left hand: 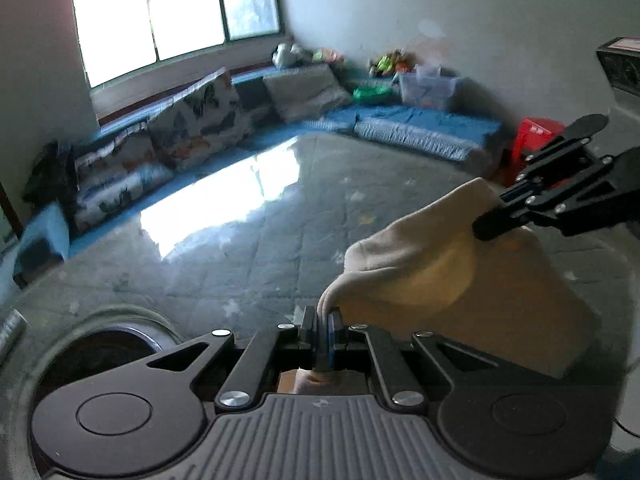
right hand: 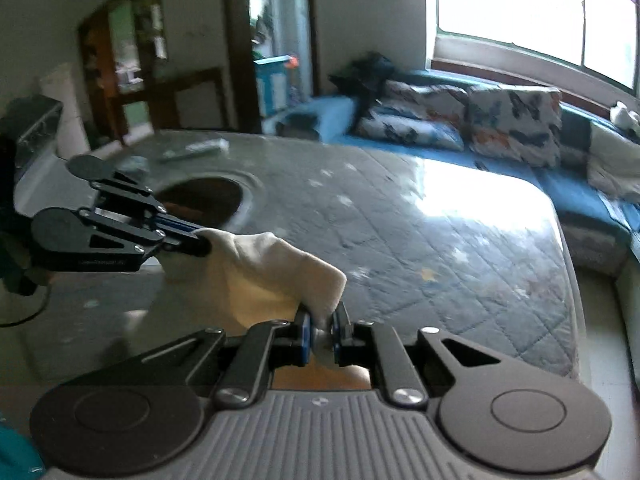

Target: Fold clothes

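Observation:
A cream-coloured garment [left hand: 432, 256] hangs above the glossy quilted table [left hand: 248, 248], stretched between both grippers. My left gripper [left hand: 322, 334] is shut on one edge of the cloth at the bottom of the left wrist view. My right gripper [left hand: 486, 230] comes in from the right there and pinches another edge. In the right wrist view the right gripper [right hand: 323, 330] is shut on the garment [right hand: 260, 272], and the left gripper [right hand: 202, 245] grips its far corner at the left. The lower part of the cloth is hidden behind the gripper bodies.
A round dark hole [left hand: 108, 344] is set in the table [right hand: 440, 248] near the left gripper. Blue cushions and patterned pillows [left hand: 192, 128] line the wall under a window. A red stool [left hand: 536, 136] and a plastic bin [left hand: 428, 88] stand at the far side. A remote-like object [right hand: 196, 148] lies on the far table edge.

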`<state>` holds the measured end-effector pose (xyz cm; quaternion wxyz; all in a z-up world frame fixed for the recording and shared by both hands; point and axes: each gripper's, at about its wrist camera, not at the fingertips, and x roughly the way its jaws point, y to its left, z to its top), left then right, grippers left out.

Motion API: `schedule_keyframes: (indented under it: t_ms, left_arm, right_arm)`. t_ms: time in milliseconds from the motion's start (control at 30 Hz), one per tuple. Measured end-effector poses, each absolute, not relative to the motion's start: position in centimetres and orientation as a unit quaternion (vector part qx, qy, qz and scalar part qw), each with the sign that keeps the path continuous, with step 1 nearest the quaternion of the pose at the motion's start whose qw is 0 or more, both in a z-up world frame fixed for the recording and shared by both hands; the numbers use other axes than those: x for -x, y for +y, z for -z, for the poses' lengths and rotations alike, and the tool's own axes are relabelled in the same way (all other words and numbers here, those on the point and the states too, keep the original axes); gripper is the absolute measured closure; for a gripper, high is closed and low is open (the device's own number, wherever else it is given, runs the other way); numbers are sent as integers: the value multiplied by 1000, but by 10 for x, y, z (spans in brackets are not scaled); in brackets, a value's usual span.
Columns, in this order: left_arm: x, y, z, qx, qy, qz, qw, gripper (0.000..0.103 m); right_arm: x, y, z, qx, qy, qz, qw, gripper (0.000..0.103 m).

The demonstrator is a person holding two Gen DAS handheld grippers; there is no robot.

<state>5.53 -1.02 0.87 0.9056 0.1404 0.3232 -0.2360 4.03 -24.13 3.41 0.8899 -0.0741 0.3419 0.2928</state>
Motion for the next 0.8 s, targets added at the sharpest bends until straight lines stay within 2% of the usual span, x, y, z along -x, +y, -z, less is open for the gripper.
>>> schedule_keyframes:
  t_ms: [133, 233, 367, 533, 633, 800]
  left_arm:
    - [-80, -15, 18, -129, 347, 212, 905, 97]
    - [-83, -15, 30, -129, 354, 198, 905, 92]
    - [-83, -16, 35, -134, 351, 184, 908, 83]
    - [-78, -12, 23, -114, 348, 175, 914, 69]
    - [-70, -11, 12, -95, 337, 183, 919, 68]
    - [-53, -20, -1, -65, 328, 214, 918, 70]
  right_arm:
    - [-63, -236, -1, 54, 363, -254, 895, 92]
    - [-72, -232, 20, 49, 374, -233, 896, 90]
    - [-73, -234, 33, 42, 375, -213, 901, 75]
    - [-62, -247, 17, 33, 356, -194, 913, 72]
    - [-43, -249, 4, 35, 335, -196, 921, 66]
    - [-19, -249, -3, 13, 324, -237, 916, 67]
